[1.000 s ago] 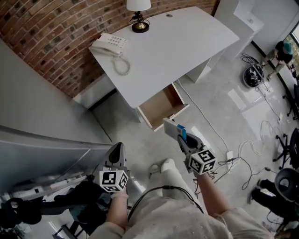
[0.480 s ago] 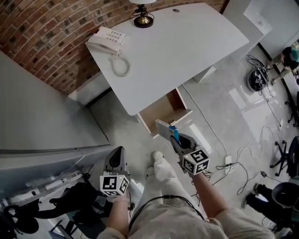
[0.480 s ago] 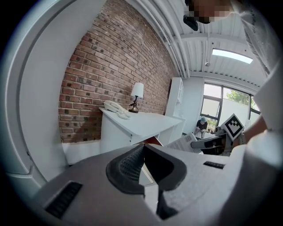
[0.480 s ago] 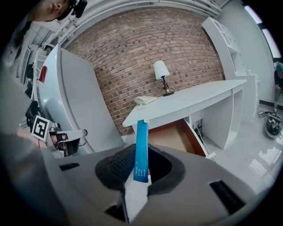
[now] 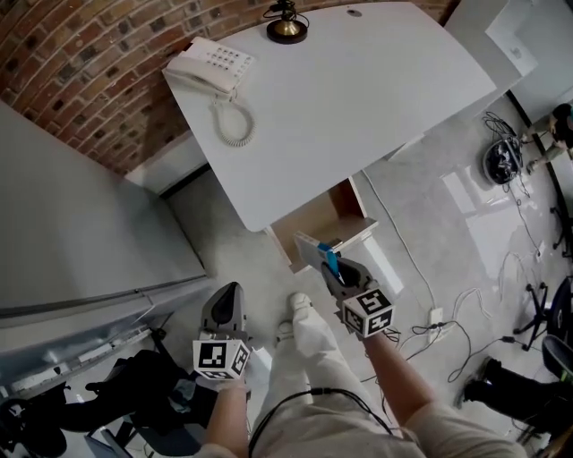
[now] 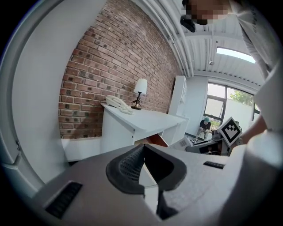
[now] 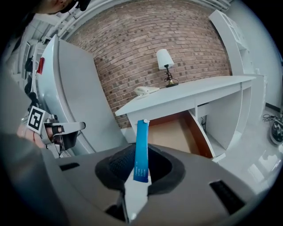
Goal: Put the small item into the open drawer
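Two findings: right gripper fingers pinch a slim blue plastic strip; we record left gripper fingers pressed together.

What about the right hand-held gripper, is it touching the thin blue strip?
Touching. The right gripper view shows the right hand-held gripper pinching the thin blue strip's lower end between its jaws.

Your desk stands against the brick wall. On the desk, a phone sits at the left end, and its coiled cord trails across the top. A lamp stands at the desk's back edge. 1 drawer hangs open under the desk's front edge. On the floor, off the desk's right end, cables and a power strip lie loose.
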The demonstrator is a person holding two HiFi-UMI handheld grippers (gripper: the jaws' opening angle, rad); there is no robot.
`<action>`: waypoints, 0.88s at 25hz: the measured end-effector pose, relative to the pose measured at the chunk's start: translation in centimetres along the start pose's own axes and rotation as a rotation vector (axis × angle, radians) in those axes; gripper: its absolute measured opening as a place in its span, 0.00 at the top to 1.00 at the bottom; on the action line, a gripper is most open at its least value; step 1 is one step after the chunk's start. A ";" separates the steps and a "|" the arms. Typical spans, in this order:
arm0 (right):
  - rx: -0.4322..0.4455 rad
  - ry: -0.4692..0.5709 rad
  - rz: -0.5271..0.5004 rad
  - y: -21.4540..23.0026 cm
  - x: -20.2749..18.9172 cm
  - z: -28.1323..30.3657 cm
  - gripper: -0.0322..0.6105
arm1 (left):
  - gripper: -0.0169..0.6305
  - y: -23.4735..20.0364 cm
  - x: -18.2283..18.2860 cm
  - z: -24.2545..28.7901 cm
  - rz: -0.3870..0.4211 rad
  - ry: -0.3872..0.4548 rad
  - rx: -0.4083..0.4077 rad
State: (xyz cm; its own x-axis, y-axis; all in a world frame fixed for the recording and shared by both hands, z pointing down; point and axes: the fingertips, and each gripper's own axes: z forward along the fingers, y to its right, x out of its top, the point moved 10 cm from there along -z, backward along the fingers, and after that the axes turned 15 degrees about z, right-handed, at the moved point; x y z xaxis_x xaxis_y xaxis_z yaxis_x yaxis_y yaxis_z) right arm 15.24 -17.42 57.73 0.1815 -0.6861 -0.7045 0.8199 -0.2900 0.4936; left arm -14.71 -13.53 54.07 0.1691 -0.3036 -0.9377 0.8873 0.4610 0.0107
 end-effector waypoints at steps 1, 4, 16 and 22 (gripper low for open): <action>0.002 -0.006 -0.004 0.1 -0.2 0.4 0.84 | 0.97 0.0 -0.3 0.1 -0.004 -0.005 0.004; -0.005 -0.031 -0.025 0.5 -0.5 1.5 0.84 | 0.97 0.0 -1.0 0.5 -0.014 -0.014 0.015; -0.045 -0.148 -0.206 0.5 -1.4 5.7 0.84 | 0.97 -0.1 -2.5 1.9 -0.028 -0.020 0.026; -0.057 -0.198 -0.281 0.2 -1.8 7.3 0.84 | 0.97 0.2 -3.1 2.0 -0.045 -0.025 0.036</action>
State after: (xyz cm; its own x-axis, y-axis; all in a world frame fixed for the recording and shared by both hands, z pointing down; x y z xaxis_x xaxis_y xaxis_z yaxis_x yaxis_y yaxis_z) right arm 11.11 -21.09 62.80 -0.1597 -0.7023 -0.6938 0.8530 -0.4520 0.2611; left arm -14.20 -14.14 57.62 0.1395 -0.3445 -0.9284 0.9092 0.4160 -0.0177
